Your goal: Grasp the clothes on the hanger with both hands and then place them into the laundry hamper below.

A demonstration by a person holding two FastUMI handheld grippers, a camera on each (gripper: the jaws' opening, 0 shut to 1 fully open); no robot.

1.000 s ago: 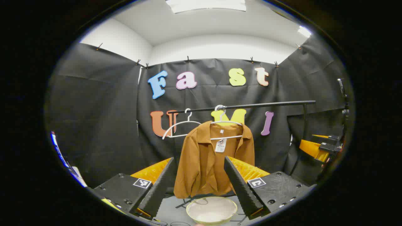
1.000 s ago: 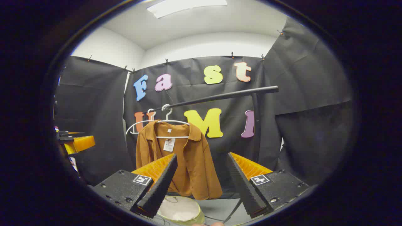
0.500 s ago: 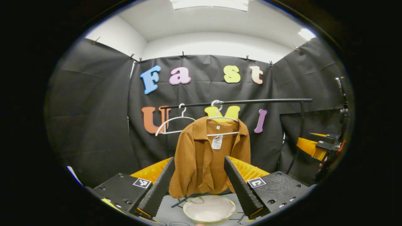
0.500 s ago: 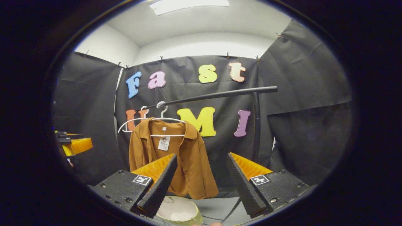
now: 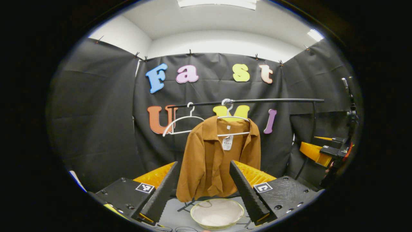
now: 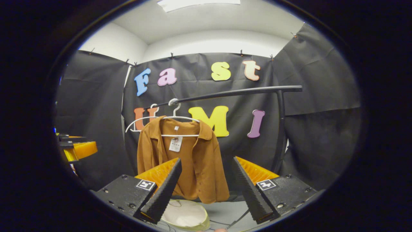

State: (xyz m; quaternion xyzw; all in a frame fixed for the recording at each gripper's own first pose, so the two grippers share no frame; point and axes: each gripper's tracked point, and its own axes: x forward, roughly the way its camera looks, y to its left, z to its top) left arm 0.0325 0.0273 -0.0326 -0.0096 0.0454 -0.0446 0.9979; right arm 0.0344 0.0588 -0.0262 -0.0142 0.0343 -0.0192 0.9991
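A brown shirt (image 5: 212, 158) (image 6: 190, 161) hangs on a white hanger (image 5: 233, 124) (image 6: 175, 120) from a black rail (image 5: 257, 101) (image 6: 231, 93). Below it on the floor stands the round, pale laundry hamper (image 5: 217, 213) (image 6: 186, 215). My left gripper (image 5: 202, 190) is open, still some way in front of the shirt, nothing between its fingers. My right gripper (image 6: 206, 190) is open too, a little to the shirt's right and short of it. In the left gripper view the other gripper (image 5: 322, 151) shows at the far right; in the right gripper view the other gripper (image 6: 75, 149) shows at the far left.
A second, bare white hanger (image 5: 182, 124) (image 6: 140, 122) hangs on the rail left of the shirt. The rail's black upright (image 5: 313, 129) (image 6: 280, 129) stands at its right end, with stand legs on the grey floor (image 5: 180, 216) beside the hamper.
Both views have shifted slightly; the shirt and rail sit a touch higher and nearer than a second ago. Both grippers stay open and the shirt still hangs untouched.
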